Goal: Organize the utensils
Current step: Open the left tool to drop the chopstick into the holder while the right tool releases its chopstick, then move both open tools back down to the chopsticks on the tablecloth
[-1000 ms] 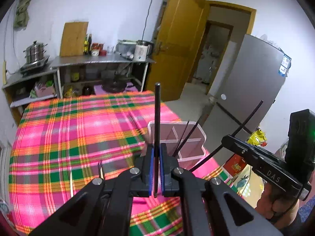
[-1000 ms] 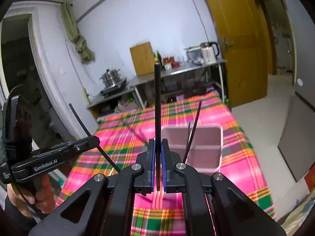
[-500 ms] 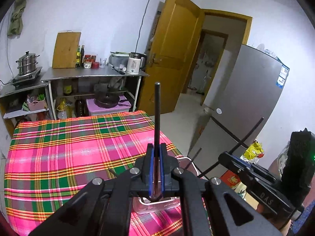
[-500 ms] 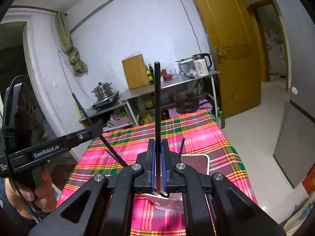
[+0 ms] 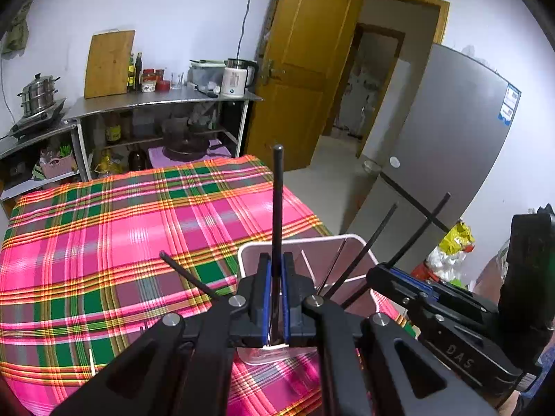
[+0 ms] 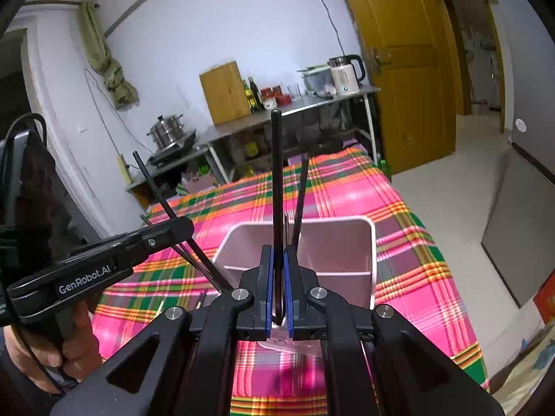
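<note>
My left gripper (image 5: 276,298) is shut on a black chopstick (image 5: 277,208) that stands upright between the blue pads. My right gripper (image 6: 276,287) is shut on another black chopstick (image 6: 276,173), also upright. Both hover just above a clear divided plastic utensil box (image 5: 353,239) on the plaid tablecloth; it also shows in the right wrist view (image 6: 373,242). Black chopsticks (image 5: 364,253) lean inside the box. The right gripper shows at the right of the left wrist view (image 5: 399,277), the left gripper at the left of the right wrist view (image 6: 166,232).
A loose black chopstick (image 5: 189,277) and a thin pale stick (image 5: 92,364) lie on the pink and green tablecloth (image 5: 104,242). A metal shelf with pots and a kettle (image 5: 239,78) stands behind the table. A grey fridge (image 5: 451,138) stands to the right.
Both grippers have come down toward the box with their chopsticks; the box has come back into fuller view beneath the fingers.
</note>
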`<state>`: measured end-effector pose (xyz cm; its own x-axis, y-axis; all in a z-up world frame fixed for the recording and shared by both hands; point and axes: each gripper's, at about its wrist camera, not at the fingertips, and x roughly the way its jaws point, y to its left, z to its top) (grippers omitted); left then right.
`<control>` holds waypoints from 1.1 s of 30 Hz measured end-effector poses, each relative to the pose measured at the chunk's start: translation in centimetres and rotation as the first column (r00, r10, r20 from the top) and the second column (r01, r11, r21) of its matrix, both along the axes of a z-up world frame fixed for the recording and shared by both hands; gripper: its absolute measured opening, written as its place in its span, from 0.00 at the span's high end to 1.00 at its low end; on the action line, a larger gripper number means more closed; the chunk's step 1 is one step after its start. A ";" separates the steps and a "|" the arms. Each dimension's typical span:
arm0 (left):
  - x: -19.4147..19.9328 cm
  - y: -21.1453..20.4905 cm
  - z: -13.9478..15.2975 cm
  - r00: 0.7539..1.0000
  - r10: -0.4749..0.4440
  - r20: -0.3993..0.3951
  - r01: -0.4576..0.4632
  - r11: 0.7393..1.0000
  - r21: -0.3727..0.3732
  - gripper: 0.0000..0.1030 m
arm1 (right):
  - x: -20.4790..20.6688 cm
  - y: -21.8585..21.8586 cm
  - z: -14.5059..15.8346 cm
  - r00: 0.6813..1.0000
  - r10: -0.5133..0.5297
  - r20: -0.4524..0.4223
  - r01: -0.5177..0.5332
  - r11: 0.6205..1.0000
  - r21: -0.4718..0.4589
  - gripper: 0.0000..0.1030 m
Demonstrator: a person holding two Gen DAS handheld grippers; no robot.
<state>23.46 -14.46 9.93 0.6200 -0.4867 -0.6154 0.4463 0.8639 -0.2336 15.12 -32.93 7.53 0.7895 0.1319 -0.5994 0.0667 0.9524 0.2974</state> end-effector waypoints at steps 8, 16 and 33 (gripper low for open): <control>-0.6 0.0 -1.1 1.000 -0.019 -0.018 0.019 1.000 0.005 0.87 | 0.6 0.6 -1.5 0.998 0.017 -0.064 -0.017 1.000 0.008 0.94; -2.4 1.5 -0.1 1.000 -0.016 0.021 0.017 0.999 -0.029 0.65 | -1.0 0.3 -0.5 1.000 -0.006 -0.027 0.006 1.000 0.002 0.85; -6.9 12.2 -1.7 0.986 0.168 0.018 -0.168 0.985 -0.036 0.65 | -4.7 4.0 -0.6 0.994 0.106 -0.012 -0.106 0.994 0.027 0.85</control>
<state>16.58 -2.27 8.18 0.7073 -0.3953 -0.5861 0.3007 0.9185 -0.2567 10.41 -28.96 6.98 0.7624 0.2304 -0.6047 -0.0304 0.9462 0.3222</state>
